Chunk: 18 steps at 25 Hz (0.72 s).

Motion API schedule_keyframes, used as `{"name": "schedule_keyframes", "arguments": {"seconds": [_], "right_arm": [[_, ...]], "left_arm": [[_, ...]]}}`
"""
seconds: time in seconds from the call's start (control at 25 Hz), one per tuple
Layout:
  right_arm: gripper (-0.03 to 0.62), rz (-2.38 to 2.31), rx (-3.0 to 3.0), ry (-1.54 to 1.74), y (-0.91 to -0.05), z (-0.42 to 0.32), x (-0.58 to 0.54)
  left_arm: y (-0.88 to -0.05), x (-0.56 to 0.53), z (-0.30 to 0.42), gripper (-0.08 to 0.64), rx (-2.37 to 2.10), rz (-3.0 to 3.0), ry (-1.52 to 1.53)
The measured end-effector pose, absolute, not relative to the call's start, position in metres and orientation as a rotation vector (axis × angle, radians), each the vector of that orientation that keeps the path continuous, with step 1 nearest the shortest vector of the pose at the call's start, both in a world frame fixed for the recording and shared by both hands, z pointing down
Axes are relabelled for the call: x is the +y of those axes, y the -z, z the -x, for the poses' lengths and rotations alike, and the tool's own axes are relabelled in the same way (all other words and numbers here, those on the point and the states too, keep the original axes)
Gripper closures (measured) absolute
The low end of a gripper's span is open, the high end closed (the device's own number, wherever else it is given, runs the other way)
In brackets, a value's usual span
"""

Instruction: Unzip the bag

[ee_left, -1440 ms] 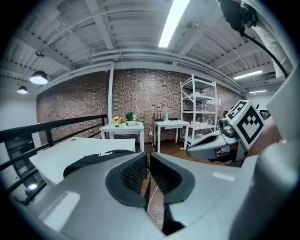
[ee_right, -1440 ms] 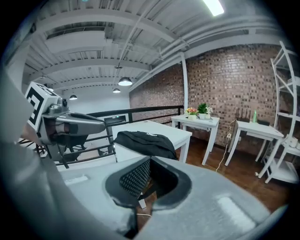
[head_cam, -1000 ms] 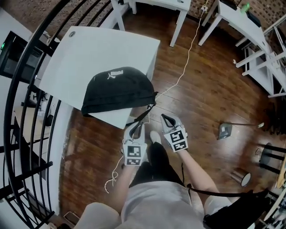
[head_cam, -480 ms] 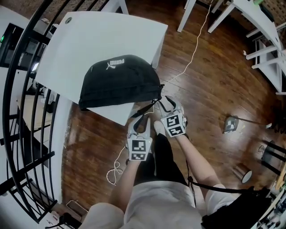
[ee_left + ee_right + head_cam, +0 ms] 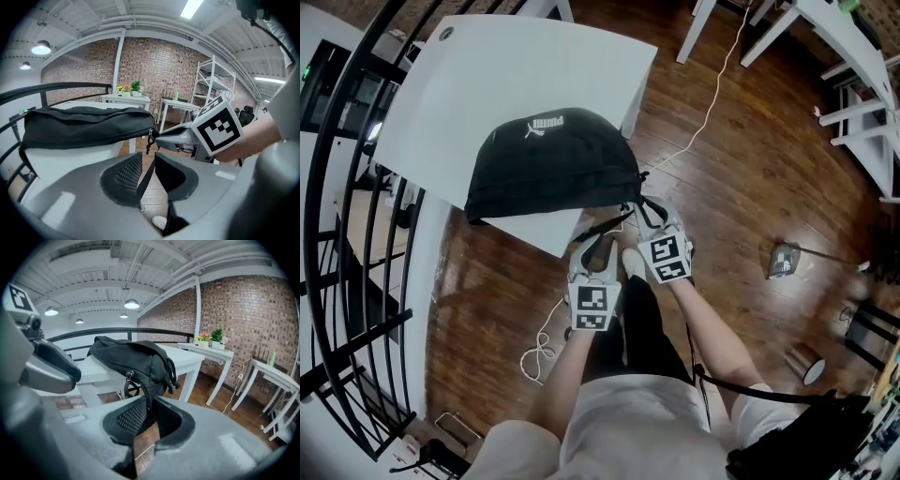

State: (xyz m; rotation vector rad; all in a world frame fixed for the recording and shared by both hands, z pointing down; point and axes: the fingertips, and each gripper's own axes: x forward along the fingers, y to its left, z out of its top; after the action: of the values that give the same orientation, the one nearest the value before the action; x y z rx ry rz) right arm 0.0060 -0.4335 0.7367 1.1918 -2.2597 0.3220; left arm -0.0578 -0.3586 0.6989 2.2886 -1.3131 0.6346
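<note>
A black bag [image 5: 548, 164] lies on the corner of a white table [image 5: 516, 75]. Its strap [image 5: 609, 234] hangs off the near edge into my left gripper [image 5: 603, 242]. In the left gripper view the strap [image 5: 146, 171] runs between the narrow jaws of that gripper [image 5: 148, 157], which are opening but still touch it. My right gripper [image 5: 645, 204] is at the bag's right end. There its jaws [image 5: 147, 401] are closing on black webbing [image 5: 149, 392] that drops from the bag [image 5: 136, 359]. The zipper pull [image 5: 128, 376] hangs just left of them, also seen as the zipper pull [image 5: 150, 136].
A black railing [image 5: 337, 187] curves along the left. A white cable [image 5: 703, 103] runs over the wooden floor, and a white cord [image 5: 539, 352] lies by the person's legs. White tables [image 5: 825, 37] stand at the far right, with a small grey object [image 5: 783, 262] on the floor.
Both grippers have moved up to the bag's near right end. The right gripper, earlier apart from the bag over the floor, now sits at its end. The left still has the strap.
</note>
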Motion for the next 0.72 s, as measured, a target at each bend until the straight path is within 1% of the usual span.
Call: {"name": "schedule_keyframes", "arguments": {"seconds": [0.12, 0.32, 0.48, 0.6, 0.72], "right_arm": [[0.557, -1.186, -2.264, -0.361, -0.718, -0.007, -0.433], [0.558, -1.125, -2.269, -0.402, -0.687, -0.004, -0.423], [0.56, -1.064, -2.284, -0.443, -0.666, -0.002, -0.415], [0.56, -1.029, -2.287, -0.455, -0.652, 0.002, -0.409], [0.56, -1.01, -2.29, -0.469, -0.641, 0.004, -0.405]], "left_arm": [[-0.687, -0.365, 0.058, 0.466, -1.328, -2.288, -0.548], [-0.651, -0.38, 0.052, 0.386, -1.333, -2.276, -0.319], [-0.642, -0.387, 0.047, 0.353, -1.282, -2.216, -0.232], [-0.639, -0.389, 0.044, 0.337, -1.253, -2.197, -0.204], [-0.636, -0.391, 0.04, 0.337, -1.238, -2.188, -0.189]]}}
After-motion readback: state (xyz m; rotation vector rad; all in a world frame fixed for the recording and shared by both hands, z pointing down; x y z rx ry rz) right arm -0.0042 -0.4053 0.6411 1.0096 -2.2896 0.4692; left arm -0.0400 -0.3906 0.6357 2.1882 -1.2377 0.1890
